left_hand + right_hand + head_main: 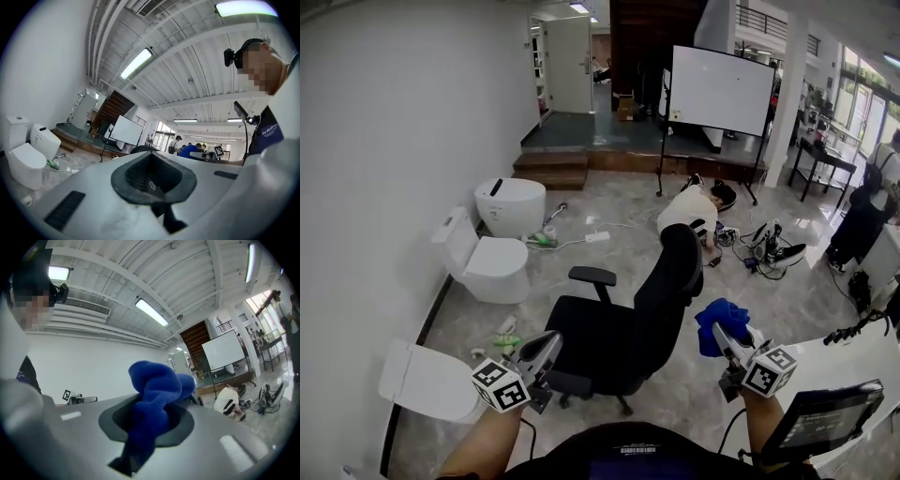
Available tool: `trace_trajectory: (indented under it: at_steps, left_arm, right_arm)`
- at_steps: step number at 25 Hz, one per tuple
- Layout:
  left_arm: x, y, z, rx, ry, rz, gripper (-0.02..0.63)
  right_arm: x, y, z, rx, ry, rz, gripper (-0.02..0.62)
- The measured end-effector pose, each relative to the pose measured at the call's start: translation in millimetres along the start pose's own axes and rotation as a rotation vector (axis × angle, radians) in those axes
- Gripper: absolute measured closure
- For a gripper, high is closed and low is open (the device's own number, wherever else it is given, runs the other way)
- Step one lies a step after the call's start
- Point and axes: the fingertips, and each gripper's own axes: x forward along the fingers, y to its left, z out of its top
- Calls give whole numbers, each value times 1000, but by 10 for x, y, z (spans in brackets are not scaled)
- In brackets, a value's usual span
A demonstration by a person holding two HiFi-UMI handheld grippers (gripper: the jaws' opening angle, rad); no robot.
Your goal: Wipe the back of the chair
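A black office chair stands mid-floor in the head view, its tall backrest [681,272] to the right of its seat [598,339]. My right gripper [724,336] is shut on a bunched blue cloth [719,322], held just right of the backrest and apart from it. In the right gripper view the cloth [157,390] bulges out between the jaws of the right gripper [150,423]. My left gripper [546,349] hovers by the seat's near left corner. Its jaws are together with nothing between them, and the left gripper [152,177] points up towards the ceiling.
Three white toilets [492,267] [508,204] [422,380] line the left wall. A person [694,208] crouches on the floor behind the chair, beside cables [769,248]. A whiteboard [722,89] stands at the back. A white desk [848,361] with a screen [825,417] is at my right.
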Motion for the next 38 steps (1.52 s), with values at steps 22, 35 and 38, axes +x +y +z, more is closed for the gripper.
trace_trajectory:
  at_steps: [22,35,38]
  left_arm:
    - [212,-169,-272,29,-4,35,604]
    - [205,-196,-219,27,2,35,604]
    - [173,-167,-284,23,2,35,604]
  right_arm:
    - [38,-130,-271,17,10,41,526]
    - [48,-107,-181,-3,22,45,529]
    - [63,-77,-255,-13,21,49,529]
